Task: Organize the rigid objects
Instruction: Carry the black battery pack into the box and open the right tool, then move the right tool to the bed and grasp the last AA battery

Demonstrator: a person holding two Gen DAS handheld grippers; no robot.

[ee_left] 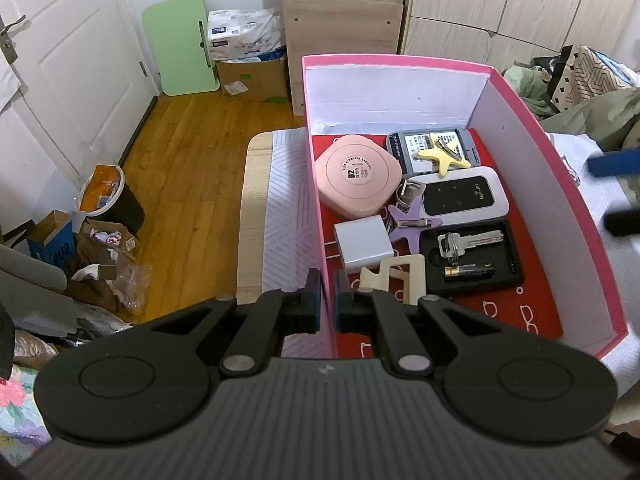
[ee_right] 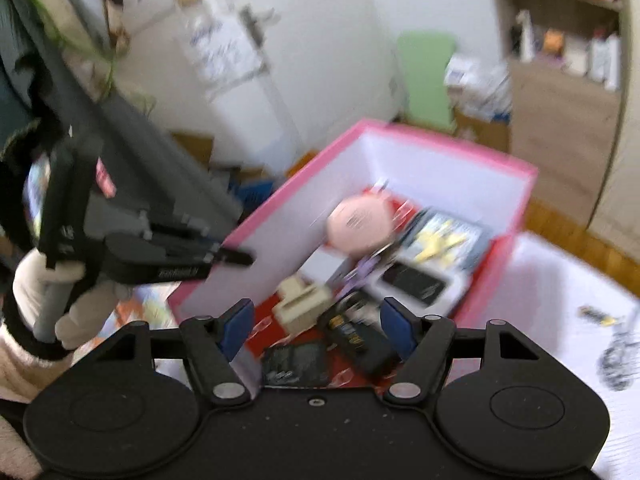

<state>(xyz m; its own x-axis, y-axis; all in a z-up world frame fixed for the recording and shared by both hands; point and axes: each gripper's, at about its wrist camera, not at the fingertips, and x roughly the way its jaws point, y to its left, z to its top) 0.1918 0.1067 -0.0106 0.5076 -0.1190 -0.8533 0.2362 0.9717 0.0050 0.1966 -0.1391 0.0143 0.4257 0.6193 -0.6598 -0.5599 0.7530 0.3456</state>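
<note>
A pink box [ee_left: 576, 208] with a red floor holds a round pink case [ee_left: 358, 176], a white Wi-Fi unit [ee_left: 464, 196], a yellow star clip [ee_left: 442, 154], a purple star clip [ee_left: 412, 222], a white charger [ee_left: 362, 244], a cream stand [ee_left: 396, 276] and a black tray [ee_left: 472, 256] with keys and a battery. My left gripper [ee_left: 327, 280] is shut on the box's left wall, and the right wrist view also shows this gripper [ee_right: 236, 257] clamped there. My right gripper [ee_right: 318, 320] hovers open over the box's near end with nothing held; that view is blurred.
The box sits on a white patterned cloth [ee_left: 286, 216] over a small table. A small battery-like item [ee_right: 596, 314] and a metal chain or key bunch [ee_right: 616, 354] lie on the cloth right of the box. Floor clutter and a bin [ee_left: 106, 196] are to the left.
</note>
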